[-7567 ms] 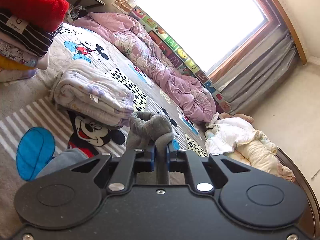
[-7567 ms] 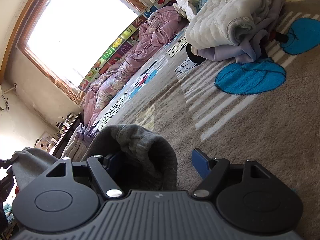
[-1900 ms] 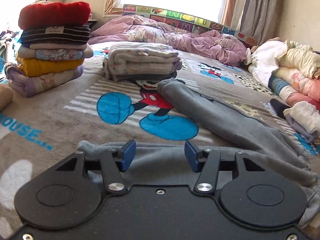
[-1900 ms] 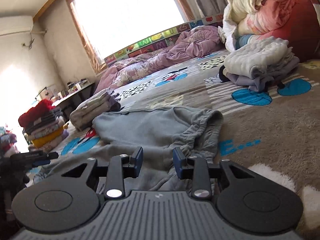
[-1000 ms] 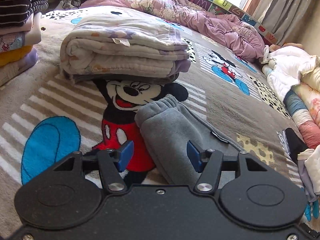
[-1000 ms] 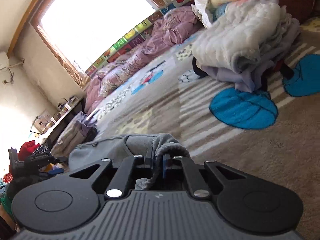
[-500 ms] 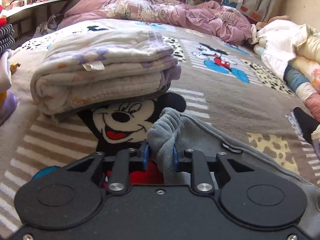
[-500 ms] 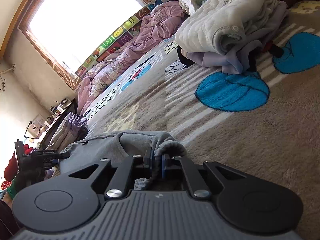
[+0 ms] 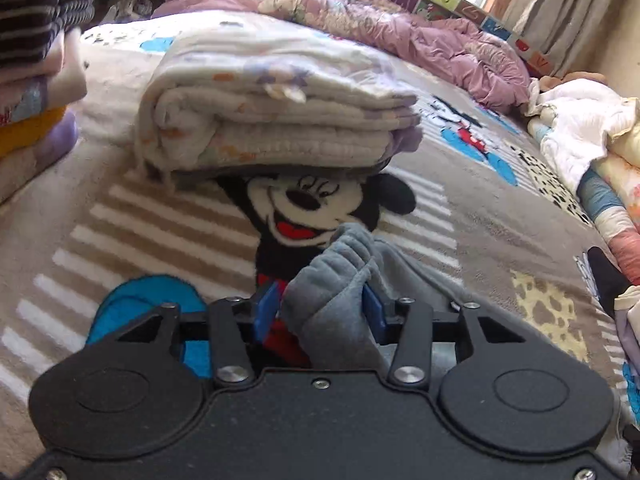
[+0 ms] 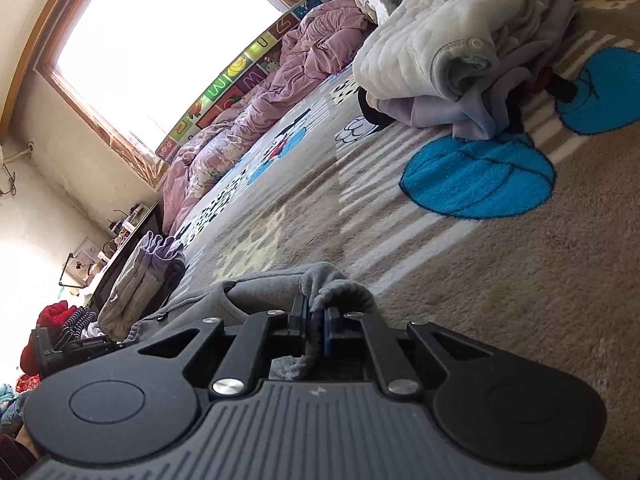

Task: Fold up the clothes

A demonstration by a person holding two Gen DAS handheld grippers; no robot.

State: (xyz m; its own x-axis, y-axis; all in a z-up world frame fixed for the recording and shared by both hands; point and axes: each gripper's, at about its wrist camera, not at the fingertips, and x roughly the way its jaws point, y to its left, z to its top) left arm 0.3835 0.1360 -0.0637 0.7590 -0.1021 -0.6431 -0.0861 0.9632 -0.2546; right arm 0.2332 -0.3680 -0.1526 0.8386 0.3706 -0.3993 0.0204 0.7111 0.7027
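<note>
In hand: grey fleece garment (image 9: 340, 280) on the cartoon-print plush blanket (image 9: 168, 232), one bunched end clamped in my left gripper (image 9: 320, 314), another in my right gripper (image 10: 316, 326); folding barely begun. Beyond: folded white quilted bundle (image 9: 272, 120); stack of folded clothes (image 9: 36, 64), judged finished.

Bedroom (quilt (image 9: 400, 24), cartoon blanket (image 9: 160, 232))
</note>
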